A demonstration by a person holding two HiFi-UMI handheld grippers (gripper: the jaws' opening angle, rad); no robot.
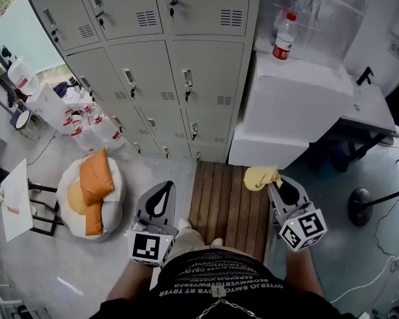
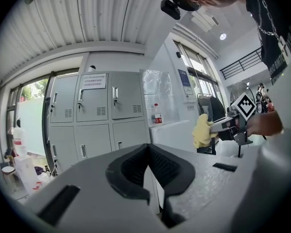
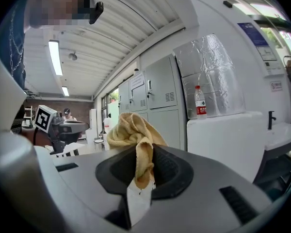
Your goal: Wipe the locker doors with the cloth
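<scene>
Grey locker doors (image 1: 159, 65) with handles, keys and vents fill the wall ahead; they also show in the left gripper view (image 2: 94, 113) and the right gripper view (image 3: 160, 93). My right gripper (image 1: 271, 181) is shut on a yellow cloth (image 1: 261, 177), bunched at its tips (image 3: 133, 132), held low and short of the lockers. My left gripper (image 1: 161, 195) is shut with nothing in it, its jaws meeting at the tips (image 2: 148, 147), and points toward the lower lockers.
A white cabinet (image 1: 292, 105) with a red-labelled bottle (image 1: 284, 37) stands right of the lockers. A wooden slat mat (image 1: 226, 201) lies underfoot. An orange-cushioned white seat (image 1: 93, 191) sits on the left, with water jugs (image 1: 93, 128) behind. A fan base (image 1: 362, 205) stands at right.
</scene>
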